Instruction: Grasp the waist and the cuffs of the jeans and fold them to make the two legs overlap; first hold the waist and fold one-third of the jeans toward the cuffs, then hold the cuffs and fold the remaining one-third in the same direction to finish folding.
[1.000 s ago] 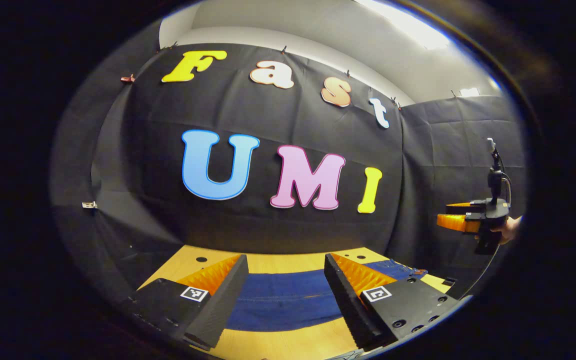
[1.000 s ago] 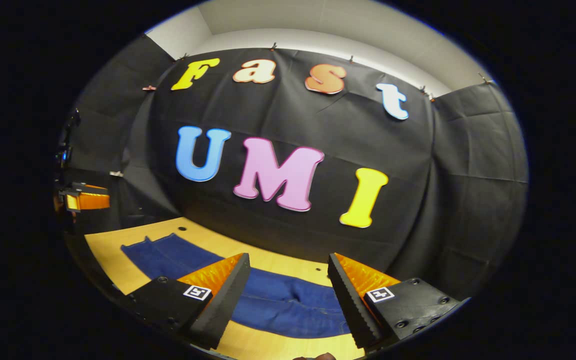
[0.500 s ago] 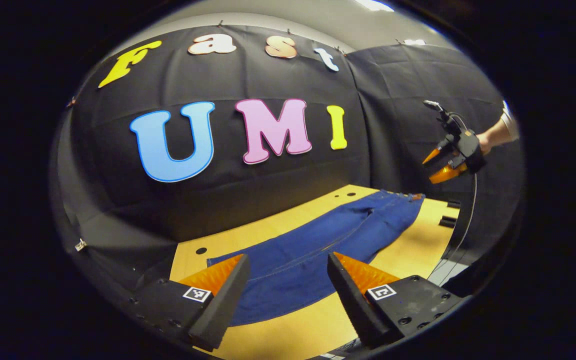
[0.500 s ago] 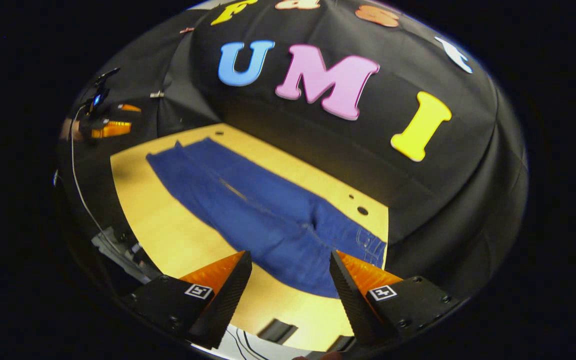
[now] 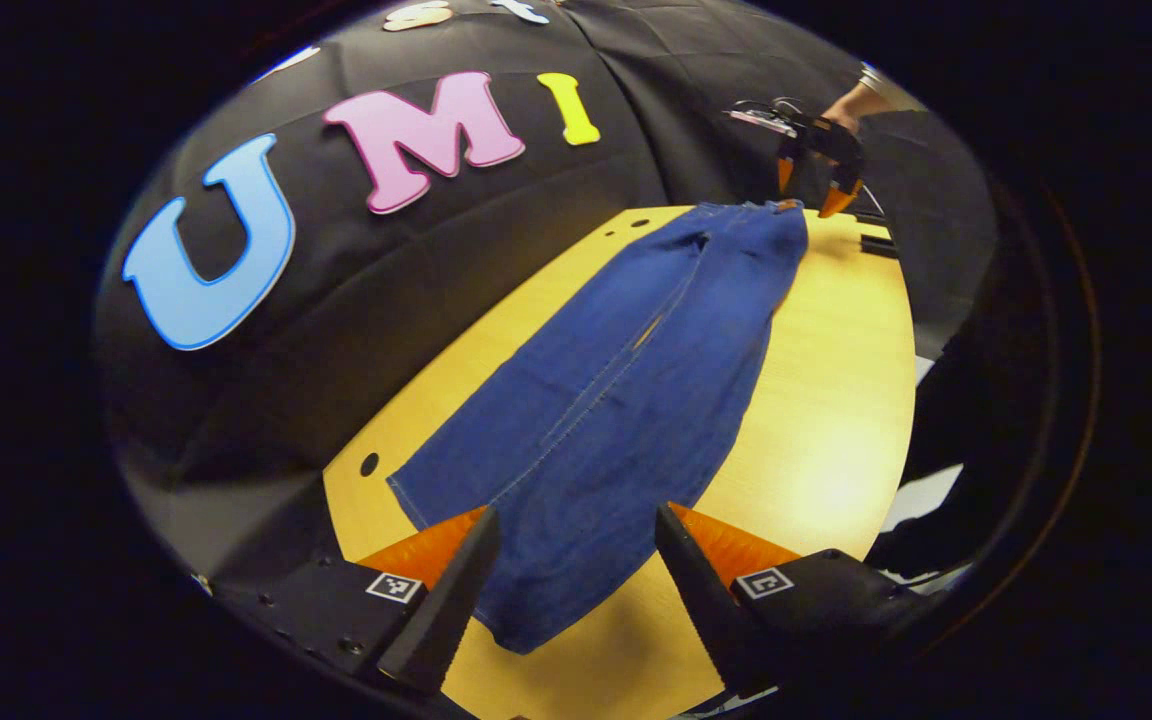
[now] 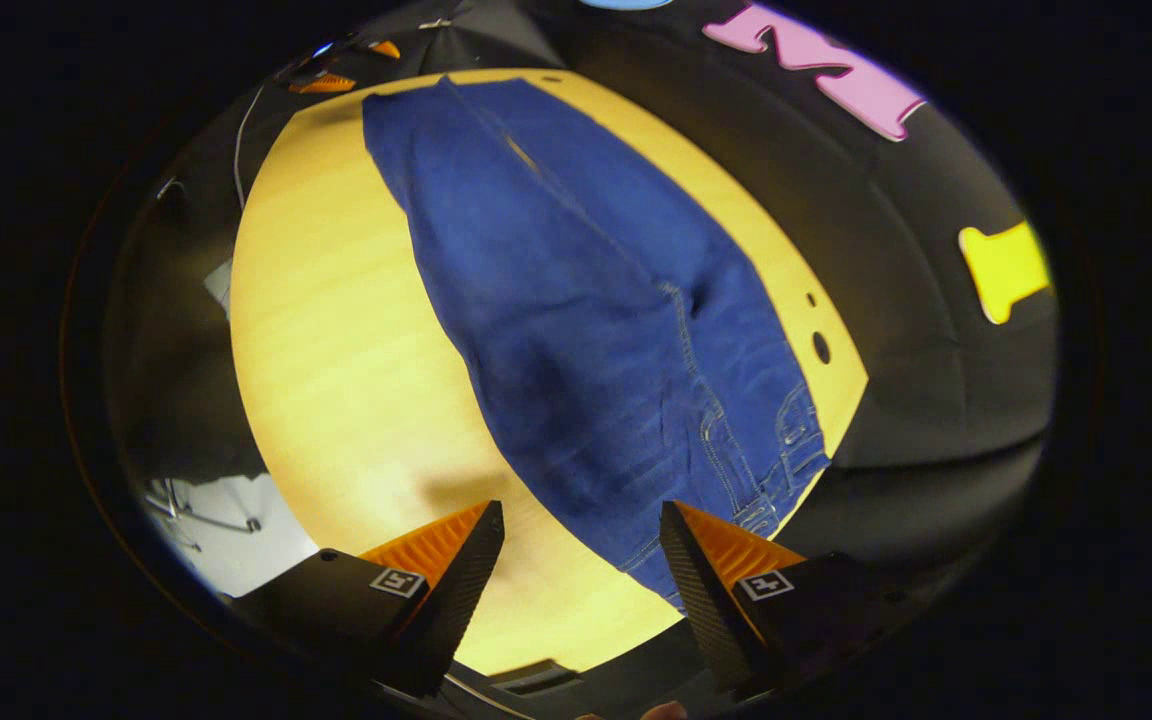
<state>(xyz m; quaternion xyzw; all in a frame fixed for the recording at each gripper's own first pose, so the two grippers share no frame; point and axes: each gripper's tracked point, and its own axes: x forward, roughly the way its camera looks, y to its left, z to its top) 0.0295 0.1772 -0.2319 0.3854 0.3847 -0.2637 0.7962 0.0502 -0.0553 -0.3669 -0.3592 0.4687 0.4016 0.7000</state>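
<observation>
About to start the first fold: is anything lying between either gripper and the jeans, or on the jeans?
Nothing visible does. The left gripper hangs with jaws apart over the cuffs end of the jeans, the right gripper likewise over the waist end. The jeans lie flat and bare on the wooden table.

Blue jeans (image 5: 626, 390) flat, lengthwise on wooden table (image 5: 826, 400), legs side by side

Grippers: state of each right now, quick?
Left gripper: jaws open, empty, above the cuff end of the jeans.
Right gripper: jaws open, empty, above the waist end.
</observation>
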